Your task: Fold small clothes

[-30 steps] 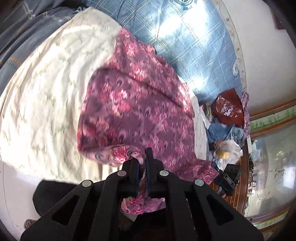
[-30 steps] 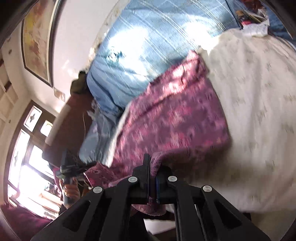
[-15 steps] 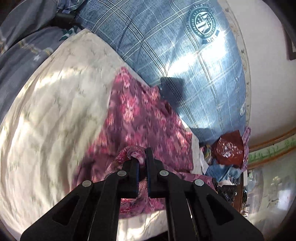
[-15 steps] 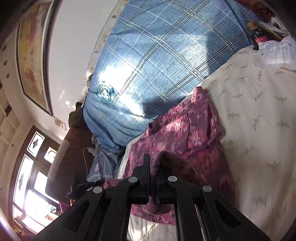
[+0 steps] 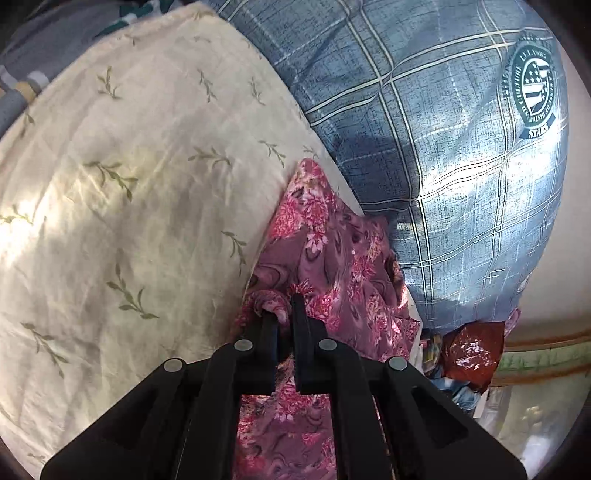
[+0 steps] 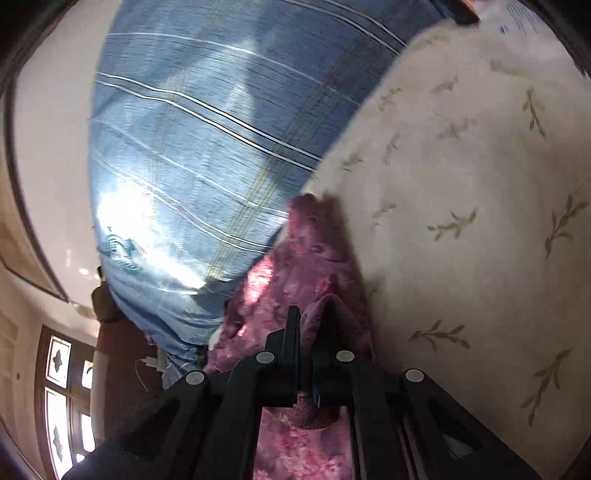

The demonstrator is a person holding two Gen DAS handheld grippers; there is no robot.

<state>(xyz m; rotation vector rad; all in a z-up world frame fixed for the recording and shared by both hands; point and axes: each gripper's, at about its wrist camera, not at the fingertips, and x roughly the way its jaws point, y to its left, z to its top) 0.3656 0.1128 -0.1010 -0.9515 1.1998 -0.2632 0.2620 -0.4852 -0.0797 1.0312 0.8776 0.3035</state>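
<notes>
A pink and purple floral garment [image 5: 332, 258] lies on the cream leaf-print bedsheet [image 5: 129, 203], against a blue plaid pillow [image 5: 461, 166]. My left gripper [image 5: 284, 314] is shut on a bunched edge of the garment, low over the sheet. In the right wrist view the same floral garment [image 6: 306, 251] runs forward to the blue pillow [image 6: 184, 166]. My right gripper [image 6: 312, 317] is shut on another bunched edge of it. The cloth under both grippers is folded over and partly hidden by the black fingers.
A dark red plastic bag [image 5: 472, 350] and loose clothes lie past the bed's edge at the right. Grey striped bedding [image 5: 33, 55] sits at the upper left. The right wrist view has a white wall, a window [image 6: 62, 406] and a paper [image 6: 528, 18] at the sheet's far corner.
Both grippers have carried the garment's edge forward and down toward the blue pillow, folding it over. The spread cloth now shows as a narrow bunched strip and the pillow looms larger.
</notes>
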